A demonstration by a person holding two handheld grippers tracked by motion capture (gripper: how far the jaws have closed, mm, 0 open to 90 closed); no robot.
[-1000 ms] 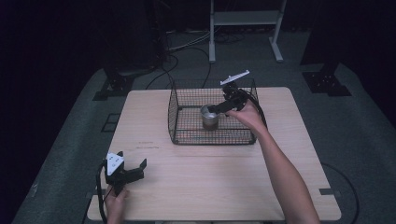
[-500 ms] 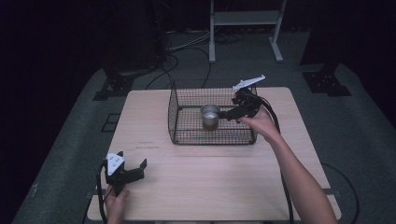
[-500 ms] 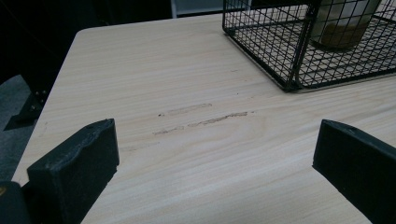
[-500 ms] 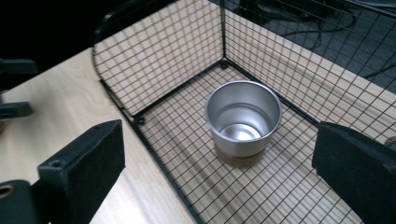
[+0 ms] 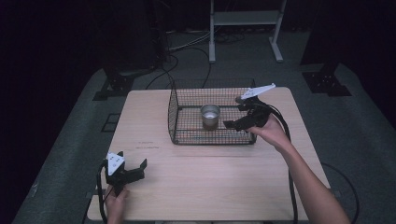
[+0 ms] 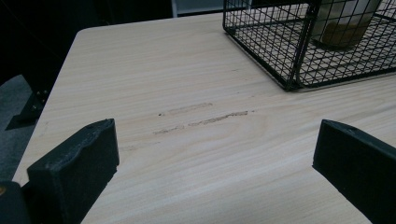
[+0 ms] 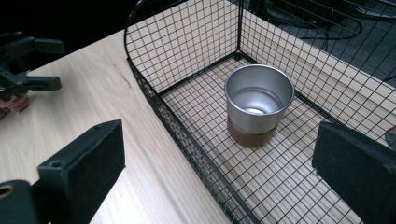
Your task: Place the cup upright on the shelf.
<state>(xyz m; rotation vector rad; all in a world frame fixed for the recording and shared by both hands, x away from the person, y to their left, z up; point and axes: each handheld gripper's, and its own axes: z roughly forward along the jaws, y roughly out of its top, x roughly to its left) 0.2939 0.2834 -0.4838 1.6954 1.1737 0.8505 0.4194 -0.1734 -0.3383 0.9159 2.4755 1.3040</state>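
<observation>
A shiny steel cup [image 5: 210, 114] with a brown base stands upright in the middle of a black wire basket [image 5: 184, 140]. My right gripper [image 5: 236, 116] hovers over the basket's near right part, a little right of the cup, open and holding nothing. In the right gripper view the cup [image 7: 259, 102] sits empty ahead of the gripper [image 7: 219, 163], whose jaws are spread wide. My left gripper [image 5: 132, 163] rests near the table's front left, open and empty. In the left gripper view the gripper [image 6: 215, 158] faces the basket [image 6: 289, 70] and the cup [image 6: 345, 23] at upper right.
The basket's near side is a low rim [image 7: 187, 140]; its far and left walls stand taller. The light wooden table [image 5: 210, 186] has faint scuff marks [image 6: 205, 119] ahead of the left gripper. Cables and stand legs [image 5: 243, 28] lie on the dark floor behind.
My right gripper has drawn back from the cup to the right and slightly nearer, with its jaws open. The cup stays standing in the basket. The left gripper has not moved.
</observation>
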